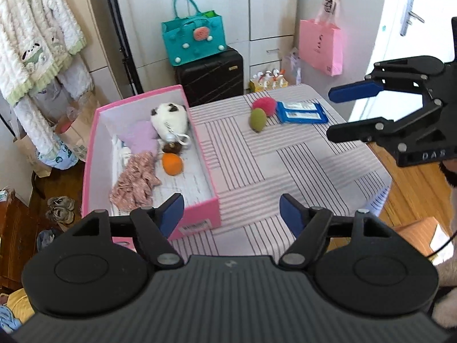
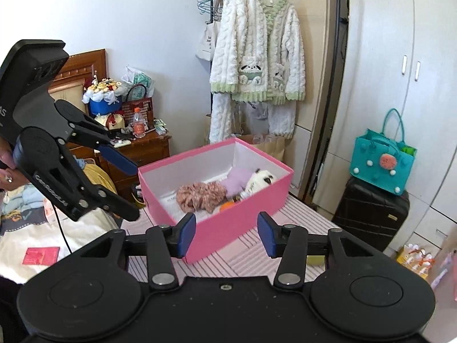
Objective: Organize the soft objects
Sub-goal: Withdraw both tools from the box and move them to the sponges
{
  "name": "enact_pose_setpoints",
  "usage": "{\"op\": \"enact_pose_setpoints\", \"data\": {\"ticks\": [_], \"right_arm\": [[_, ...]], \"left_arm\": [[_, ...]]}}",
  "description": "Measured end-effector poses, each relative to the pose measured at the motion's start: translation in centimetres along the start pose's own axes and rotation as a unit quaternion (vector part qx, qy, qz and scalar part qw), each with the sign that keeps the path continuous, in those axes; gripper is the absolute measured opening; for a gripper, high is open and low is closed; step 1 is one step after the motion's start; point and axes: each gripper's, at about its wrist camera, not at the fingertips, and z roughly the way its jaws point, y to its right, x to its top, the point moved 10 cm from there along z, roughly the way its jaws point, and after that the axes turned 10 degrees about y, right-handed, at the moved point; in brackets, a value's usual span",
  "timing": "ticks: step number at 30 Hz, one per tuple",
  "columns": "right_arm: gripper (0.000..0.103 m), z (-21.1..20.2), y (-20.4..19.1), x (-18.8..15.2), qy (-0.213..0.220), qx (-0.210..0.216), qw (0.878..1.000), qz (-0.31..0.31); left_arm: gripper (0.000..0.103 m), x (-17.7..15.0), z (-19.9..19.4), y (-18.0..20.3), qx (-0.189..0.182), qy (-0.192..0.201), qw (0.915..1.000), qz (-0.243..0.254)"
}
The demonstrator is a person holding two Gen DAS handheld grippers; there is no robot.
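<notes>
both the left gripper [image 1: 230, 210] and right gripper [image 1: 332, 114] hang spread and empty above the striped table [image 1: 300, 171]. the pink box [image 1: 205, 154] at far left collects sorted softies, so the pink ball [image 1: 264, 105] and green ball [image 1: 258, 118], far right, likely follow.

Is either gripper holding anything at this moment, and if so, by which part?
Nothing is held. The left gripper and right gripper are both open and empty, above the table, with the pink box ahead.
</notes>
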Motion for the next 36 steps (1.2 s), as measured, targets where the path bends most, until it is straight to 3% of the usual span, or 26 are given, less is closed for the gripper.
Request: {"op": "enact_pose_setpoints", "data": {"ticks": [10, 18, 24, 29, 33, 36], "right_arm": [[0.064, -3.9, 1.5, -5.0, -0.01, -0.034, 0.999, 0.027], [0.07, -5.7, 3.4, -9.8, -0.02, -0.065, 0.996, 0.057], [0.071, -5.7, 5.2, -12.3, -0.014, -0.09, 0.994, 0.06], [0.071, -4.9, 7.5, -13.0, -0.012, -0.09, 0.993, 0.07], [0.071, -3.8, 9.8, -13.0, -0.004, -0.089, 0.992, 0.087], [0.071, -2.6, 11.7, -13.0, 0.005, -0.089, 0.991, 0.096]], "left_arm": [[0.075, -2.5, 0.0, 5.1, -0.051, 0.007, 0.9987, 0.0], [0.078, -3.9, 3.1, 8.2, -0.081, -0.017, 0.9965, 0.012], [0.079, -2.8, 6.2, 9.0, -0.12, -0.008, 0.9922, -0.033], [0.079, -1.6, 9.2, 8.7, -0.115, 0.002, 0.9924, -0.044], [0.08, 0.1, 11.7, 8.3, -0.113, 0.035, 0.9919, -0.047], [0.08, 0.8, 13.5, 8.0, -0.115, 0.059, 0.9886, -0.077]]}}
